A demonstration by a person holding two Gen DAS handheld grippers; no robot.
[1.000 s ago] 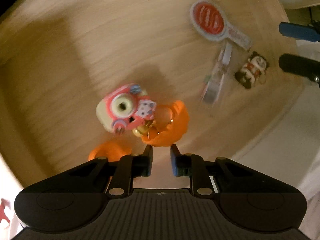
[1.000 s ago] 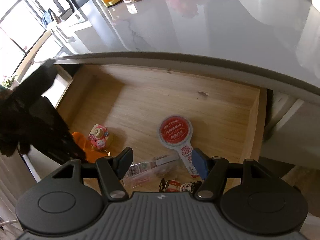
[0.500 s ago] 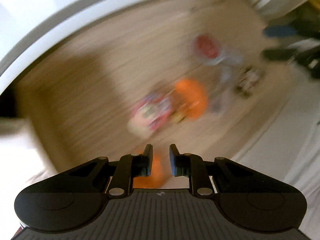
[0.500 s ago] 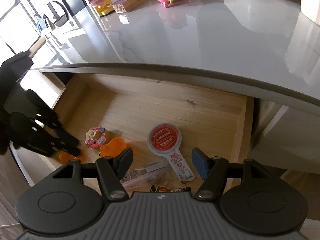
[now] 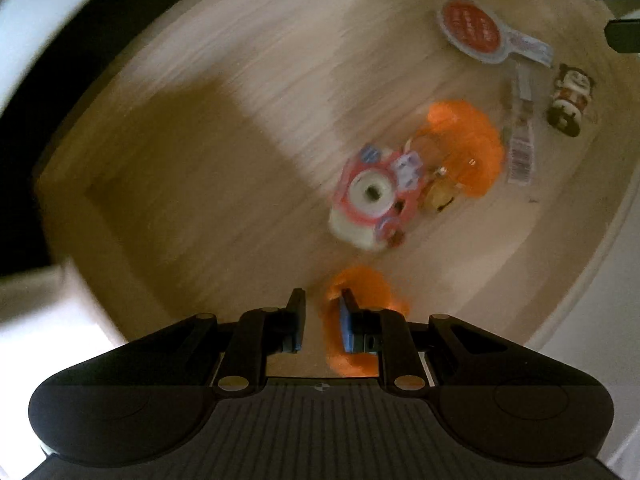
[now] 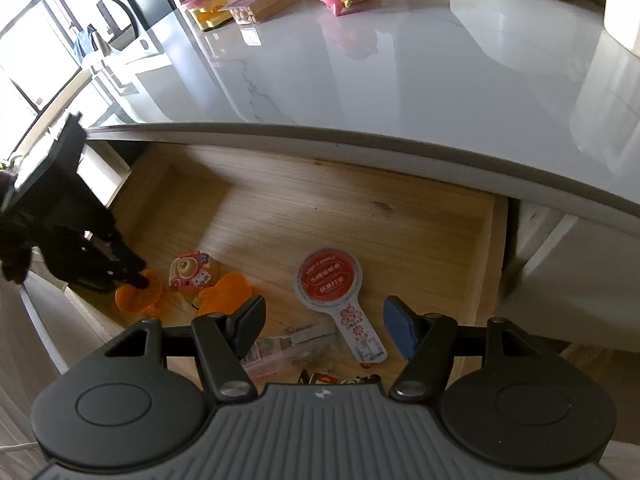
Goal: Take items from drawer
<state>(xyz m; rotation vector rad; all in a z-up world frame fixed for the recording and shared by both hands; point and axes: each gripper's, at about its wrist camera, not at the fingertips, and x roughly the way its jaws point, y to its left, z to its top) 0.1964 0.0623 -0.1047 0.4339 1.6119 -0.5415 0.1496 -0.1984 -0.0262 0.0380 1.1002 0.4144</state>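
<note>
Left wrist view is motion-blurred, so we read it with caution. We see the left gripper (image 5: 320, 320) low over the near left corner of the open wooden drawer (image 6: 280, 216), jaws set narrow with a gap between them. An orange piece (image 5: 360, 284) lies partly between and partly past its blue pad; we cannot tell whether the pad touches it, and nothing is clamped.

Right wrist view confirms the left gripper (image 6: 134, 274) tip at that orange piece (image 6: 138, 298). Just beside it sit a pink toy camera (image 6: 190, 274) and a second orange piece (image 6: 224, 294), which touch or overlap each other.

The right gripper (image 6: 324, 322) hovers above the drawer front, jaws wide, holding nothing. Below it lie a red round-headed paddle tag (image 6: 330, 280), a clear packet (image 6: 288, 346) and a small dark figure (image 5: 570, 100).

Risks, as we judge them:
- Orange piece sits off-centre; closing now may pinch only an edge, so it pivots or drops.
- Narrow jaws may push the piece along the drawer floor instead of straddling it.
- Close to the drawer's front wall and left corner, a finger could catch on the wood.
- A sideways sweep could knock the toy camera.
</note>
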